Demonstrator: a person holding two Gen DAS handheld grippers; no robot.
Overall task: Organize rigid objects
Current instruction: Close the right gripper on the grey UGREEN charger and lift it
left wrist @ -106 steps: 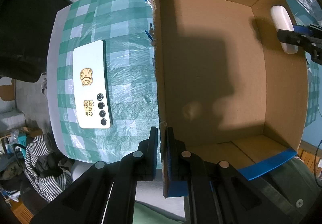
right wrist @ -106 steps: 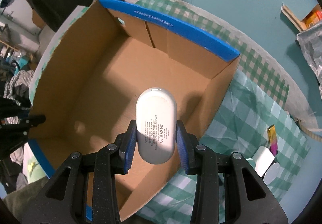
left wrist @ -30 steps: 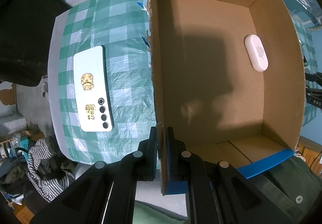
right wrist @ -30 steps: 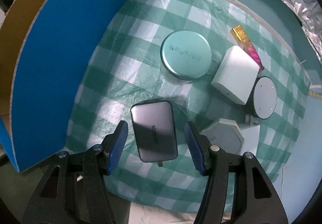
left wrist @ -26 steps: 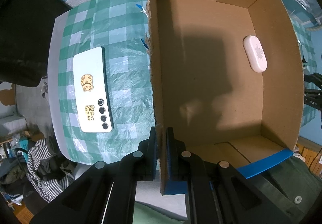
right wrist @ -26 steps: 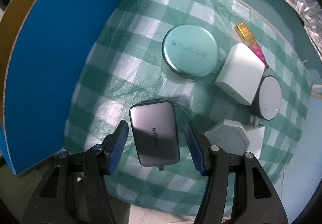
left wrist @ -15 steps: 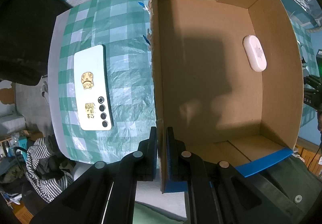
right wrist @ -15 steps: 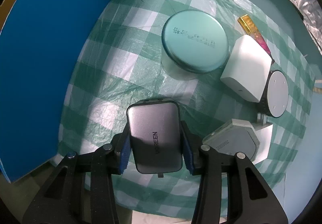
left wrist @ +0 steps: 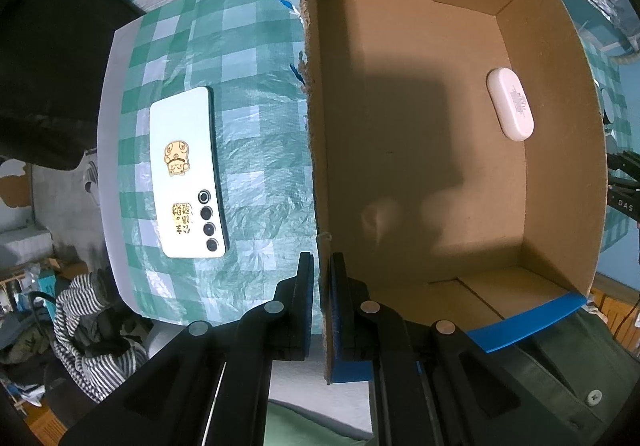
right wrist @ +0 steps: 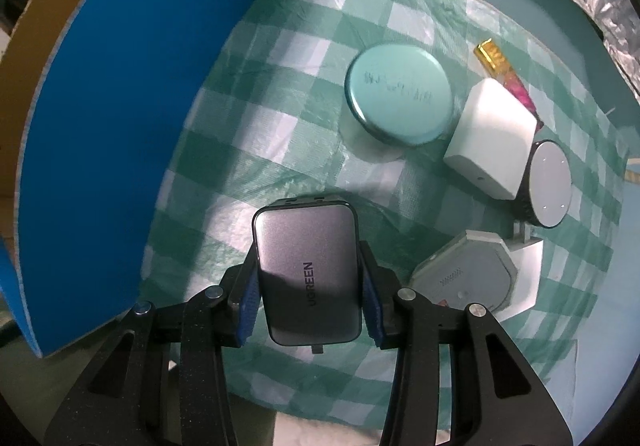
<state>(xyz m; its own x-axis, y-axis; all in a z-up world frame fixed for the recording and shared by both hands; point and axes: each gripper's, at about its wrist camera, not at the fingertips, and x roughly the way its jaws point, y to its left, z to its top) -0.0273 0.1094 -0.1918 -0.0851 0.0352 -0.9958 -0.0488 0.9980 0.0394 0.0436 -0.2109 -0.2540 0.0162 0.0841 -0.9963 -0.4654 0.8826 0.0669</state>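
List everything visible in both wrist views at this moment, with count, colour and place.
cardboard box: 1, brown with blue outside, on the checked cloth
white oval case: 1, white, inside the box
phone: 1, white, on the cloth left of the box
grey charger: 1, grey, between the right claw's fingers
round tin: 1, teal, on the cloth
white cube: 1, white, beside the tin
round puck: 1, grey and black
octagonal device: 1, grey
left claw: shut on the box wall
right claw: shut on the charger
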